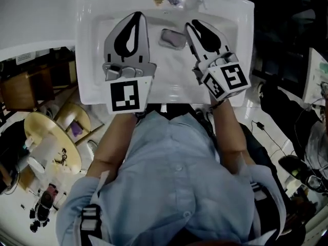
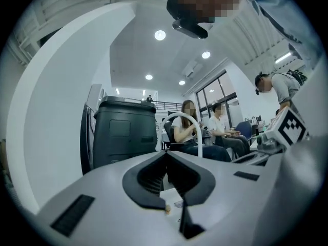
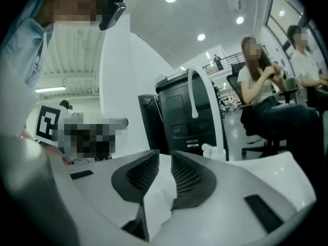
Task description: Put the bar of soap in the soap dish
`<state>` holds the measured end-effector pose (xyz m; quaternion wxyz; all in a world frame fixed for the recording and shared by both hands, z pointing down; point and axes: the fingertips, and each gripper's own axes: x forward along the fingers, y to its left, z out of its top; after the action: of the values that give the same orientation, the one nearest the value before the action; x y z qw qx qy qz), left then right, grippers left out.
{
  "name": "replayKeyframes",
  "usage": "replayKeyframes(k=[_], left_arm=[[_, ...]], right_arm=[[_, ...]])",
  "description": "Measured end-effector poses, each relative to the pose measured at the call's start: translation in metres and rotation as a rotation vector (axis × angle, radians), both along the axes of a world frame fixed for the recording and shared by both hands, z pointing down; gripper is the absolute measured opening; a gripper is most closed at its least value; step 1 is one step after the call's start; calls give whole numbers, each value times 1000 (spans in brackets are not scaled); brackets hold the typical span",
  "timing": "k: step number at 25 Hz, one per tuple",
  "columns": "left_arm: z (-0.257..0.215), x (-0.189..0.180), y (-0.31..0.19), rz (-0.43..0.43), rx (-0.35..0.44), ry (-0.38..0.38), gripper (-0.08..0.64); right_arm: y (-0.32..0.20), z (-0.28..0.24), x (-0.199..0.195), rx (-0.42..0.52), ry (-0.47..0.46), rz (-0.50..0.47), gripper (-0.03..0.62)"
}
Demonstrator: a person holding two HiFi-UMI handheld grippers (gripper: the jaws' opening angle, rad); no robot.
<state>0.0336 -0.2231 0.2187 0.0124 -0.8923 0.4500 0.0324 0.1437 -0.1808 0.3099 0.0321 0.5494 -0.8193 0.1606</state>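
From the head view I look down into a white sink (image 1: 89, 60). On its floor lies a grey oblong soap dish (image 1: 172, 38) with a paler lilac block in it, which looks like the soap. My left gripper (image 1: 137, 15) hangs over the basin's left half, left of the dish. In its own view the left gripper (image 2: 166, 155) has its tips together and holds nothing. My right gripper (image 1: 190, 25) hovers just right of the dish without touching it. In its own view the right gripper (image 3: 165, 156) shows a narrow gap, with only white basin seen through it.
A white arched faucet (image 3: 193, 94) rises at the sink's back edge, with a small yellowish thing (image 1: 159, 0) and a purple one (image 1: 175, 0) on the rim. A dark bin (image 2: 125, 132) and seated people (image 3: 261, 81) are beyond. A round yellow table (image 1: 48, 137) stands at lower left.
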Motion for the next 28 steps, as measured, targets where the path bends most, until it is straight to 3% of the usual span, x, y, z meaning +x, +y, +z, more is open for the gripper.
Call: replayKeyframes(k=[6, 18, 28], left_arm=[[-27, 10, 21, 49, 45, 10, 9], [-63, 17, 55, 102, 104, 39, 9], [-73, 20, 63, 117, 126, 42, 9]], right_arm=[[22, -46, 6, 51, 31, 82, 6], [44, -115, 14, 212, 99, 147, 6], [49, -130, 13, 236, 113, 155, 5]])
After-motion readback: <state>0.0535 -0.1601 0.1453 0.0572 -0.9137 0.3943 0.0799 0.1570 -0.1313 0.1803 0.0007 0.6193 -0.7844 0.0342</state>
